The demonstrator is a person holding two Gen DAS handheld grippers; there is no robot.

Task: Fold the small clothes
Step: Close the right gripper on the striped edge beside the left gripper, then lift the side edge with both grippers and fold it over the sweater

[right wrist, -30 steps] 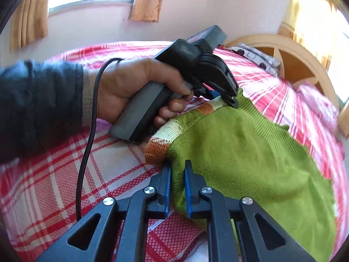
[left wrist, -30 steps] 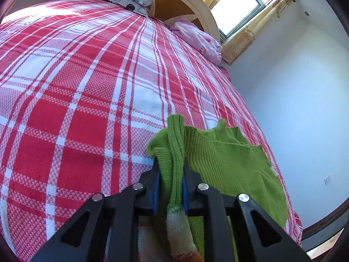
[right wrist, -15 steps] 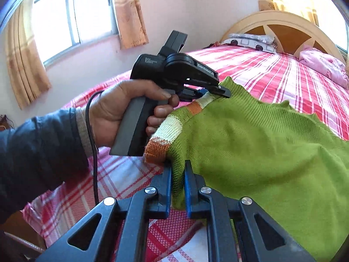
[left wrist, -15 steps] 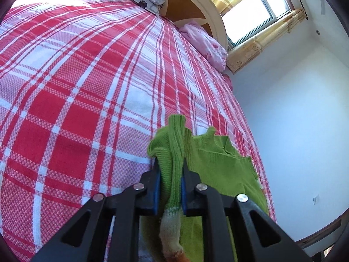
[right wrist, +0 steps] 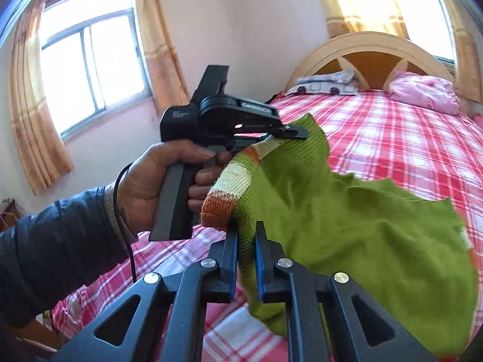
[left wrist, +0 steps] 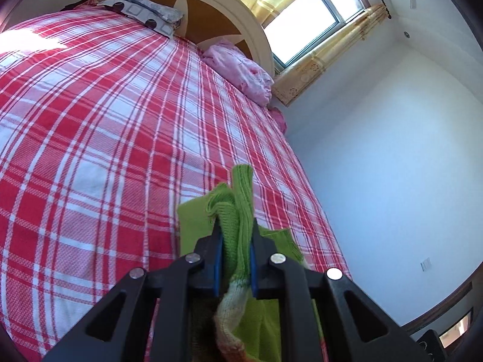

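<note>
Now, left gripper [left wrist: 235, 242]: fingers clamp the green sweater [right wrist: 347, 220]'s bunched sleeve.
Right gripper [right wrist: 246, 249]: fingers pinch its hem.
Bed [left wrist: 105, 138]: below.

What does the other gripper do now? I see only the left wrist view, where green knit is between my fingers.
Observer: The right gripper is shut on the green sweater too, at its edge just beside the striped cuff.
Operator: Does the sweater lie on the bed?
Observer: Most of it hangs in the air, spread between the two grippers above the red plaid bedspread.
Operator: Is my left gripper seen from there?
Observer: Yes. The left gripper pinches the sleeve further along from the cuff, and a hand in a dark sleeve holds its handle.
</note>
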